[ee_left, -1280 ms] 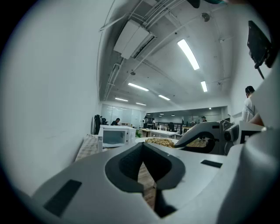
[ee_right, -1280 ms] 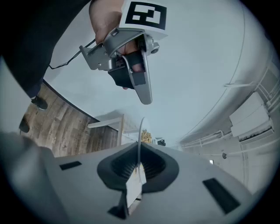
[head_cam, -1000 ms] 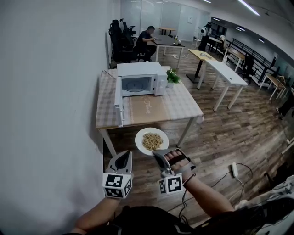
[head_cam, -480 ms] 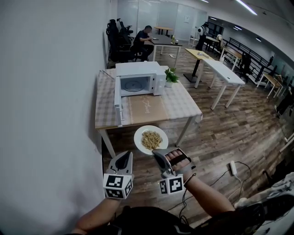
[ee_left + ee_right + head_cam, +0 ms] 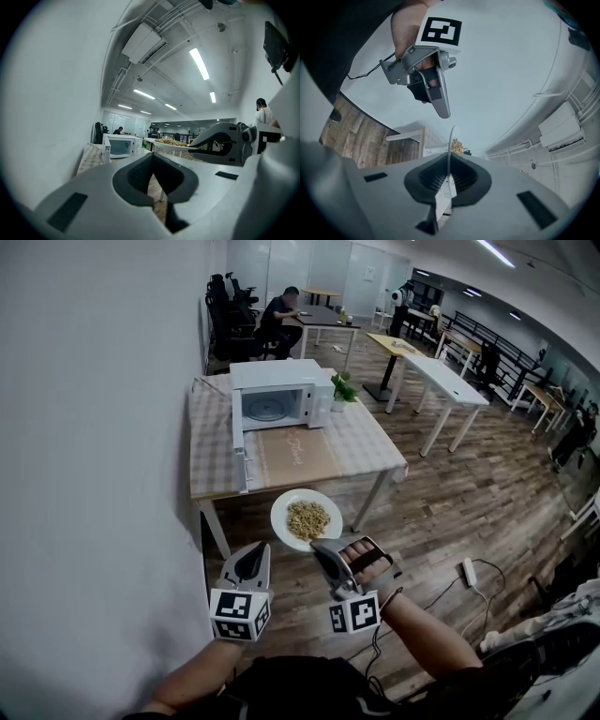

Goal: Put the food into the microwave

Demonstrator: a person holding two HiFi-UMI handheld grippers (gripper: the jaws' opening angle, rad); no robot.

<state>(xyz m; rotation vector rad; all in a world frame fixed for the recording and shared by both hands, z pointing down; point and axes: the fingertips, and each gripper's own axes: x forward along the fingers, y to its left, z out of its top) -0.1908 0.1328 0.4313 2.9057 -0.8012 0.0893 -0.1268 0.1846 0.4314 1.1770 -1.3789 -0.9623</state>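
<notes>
A white plate (image 5: 307,519) heaped with beige food hangs in the air just short of the table's front edge. My right gripper (image 5: 325,557) is shut on its near rim; in the right gripper view the plate (image 5: 450,145) shows edge-on between the jaws of the right gripper (image 5: 444,188). The white microwave (image 5: 274,399) stands at the back of the table with its door (image 5: 238,439) swung open to the left. My left gripper (image 5: 250,565) hovers to the left of the plate, shut and holding nothing. The left gripper view shows the microwave (image 5: 119,146) and the plate (image 5: 171,142).
A checked cloth covers the table (image 5: 375,451). A small potted plant (image 5: 342,391) stands right of the microwave. A white wall (image 5: 94,427) runs along the left. A person (image 5: 278,317) sits at a far desk. White desks (image 5: 441,390) and a power strip (image 5: 468,571) lie to the right.
The plate, still held by my right gripper, has crept a little toward the table's front edge. The whole scene has shifted slightly left in the head view.
</notes>
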